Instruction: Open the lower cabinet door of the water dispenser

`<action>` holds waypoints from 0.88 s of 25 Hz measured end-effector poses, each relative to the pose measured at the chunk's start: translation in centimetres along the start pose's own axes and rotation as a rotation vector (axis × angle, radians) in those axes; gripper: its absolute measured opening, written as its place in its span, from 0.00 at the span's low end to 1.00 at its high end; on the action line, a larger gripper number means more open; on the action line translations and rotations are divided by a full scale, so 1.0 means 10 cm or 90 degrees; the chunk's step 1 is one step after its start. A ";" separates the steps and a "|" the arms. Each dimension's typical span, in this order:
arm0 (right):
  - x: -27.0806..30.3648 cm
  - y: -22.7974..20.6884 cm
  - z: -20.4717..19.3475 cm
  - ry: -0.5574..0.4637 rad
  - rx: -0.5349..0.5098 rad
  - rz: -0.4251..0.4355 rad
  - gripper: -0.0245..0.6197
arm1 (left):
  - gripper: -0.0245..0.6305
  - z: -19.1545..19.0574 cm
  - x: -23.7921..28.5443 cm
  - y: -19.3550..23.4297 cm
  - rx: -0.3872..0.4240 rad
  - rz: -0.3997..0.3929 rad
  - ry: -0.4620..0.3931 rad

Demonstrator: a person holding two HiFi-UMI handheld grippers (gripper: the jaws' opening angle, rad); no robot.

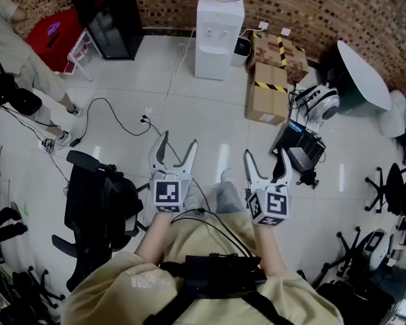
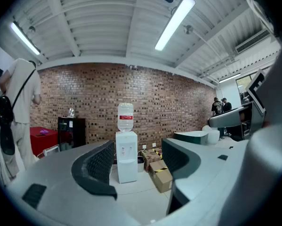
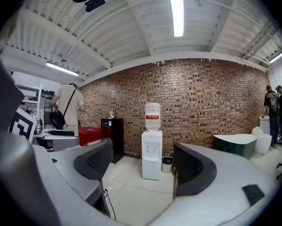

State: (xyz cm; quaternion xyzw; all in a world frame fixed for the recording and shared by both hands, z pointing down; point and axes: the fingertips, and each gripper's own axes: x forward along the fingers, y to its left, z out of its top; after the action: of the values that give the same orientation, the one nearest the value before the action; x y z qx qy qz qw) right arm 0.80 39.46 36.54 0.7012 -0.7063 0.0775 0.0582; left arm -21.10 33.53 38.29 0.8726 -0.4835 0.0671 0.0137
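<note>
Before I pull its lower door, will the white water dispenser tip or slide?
The water dispenser is tall and narrow with a bottle on top, so it may be top-heavy. It stands on glossy floor tiles, so a hard pull could slide it. A gentle pull probably leaves it steady.

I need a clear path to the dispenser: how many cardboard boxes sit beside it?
2. One cardboard box lies right of the water dispenser; the other sits just beyond it, nearer the brick wall. Others may be hidden.
</note>
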 end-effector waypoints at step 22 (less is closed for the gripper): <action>1.98 -1.99 0.66 -0.090 0.040 0.030 0.70 | 0.49 0.86 2.30 -0.59 0.062 0.016 -0.058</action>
State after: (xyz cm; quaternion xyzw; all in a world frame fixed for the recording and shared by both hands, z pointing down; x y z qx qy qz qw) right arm 20.70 18.71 34.38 0.6899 -0.7219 0.0513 -0.0161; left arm -3.13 16.53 32.98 0.8681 -0.4910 0.0510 -0.0518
